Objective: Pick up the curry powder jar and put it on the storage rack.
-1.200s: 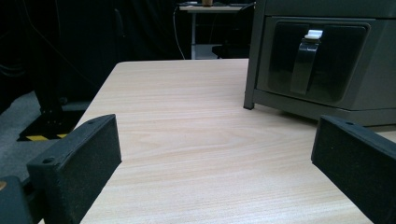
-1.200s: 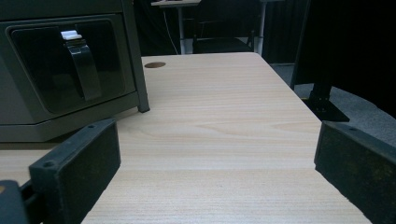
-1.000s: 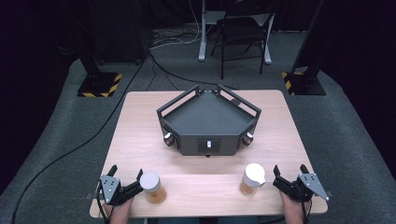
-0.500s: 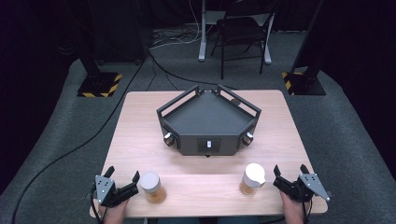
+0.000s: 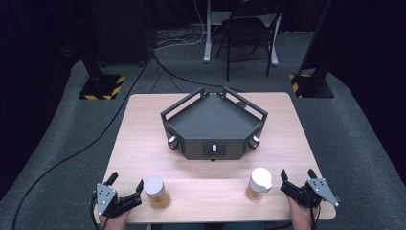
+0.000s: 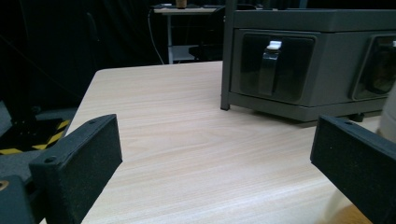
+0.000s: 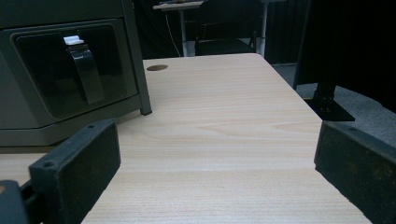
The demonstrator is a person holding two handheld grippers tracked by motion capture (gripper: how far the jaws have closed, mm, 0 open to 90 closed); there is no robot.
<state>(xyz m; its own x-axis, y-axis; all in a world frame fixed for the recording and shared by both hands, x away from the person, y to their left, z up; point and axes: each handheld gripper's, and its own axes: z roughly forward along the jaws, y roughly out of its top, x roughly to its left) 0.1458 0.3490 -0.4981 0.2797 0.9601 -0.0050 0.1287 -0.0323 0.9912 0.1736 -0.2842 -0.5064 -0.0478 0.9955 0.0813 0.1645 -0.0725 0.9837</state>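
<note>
Though apart, two jars (image 5: 156, 191) (image 5: 259, 182), two tools (image 5: 127, 181) (image 5: 297, 173)

No text, label, brand or number can be read — not on the jars, tray or table.

Person's forearms run off the high view's edge at 6 o'clock. In the left gripper view, a white-lidded jar (image 6: 388, 116) at 3 o'clock is cropped by the frame and part-hidden behind a black jaw. Its amber contents cannot be identified.
</note>
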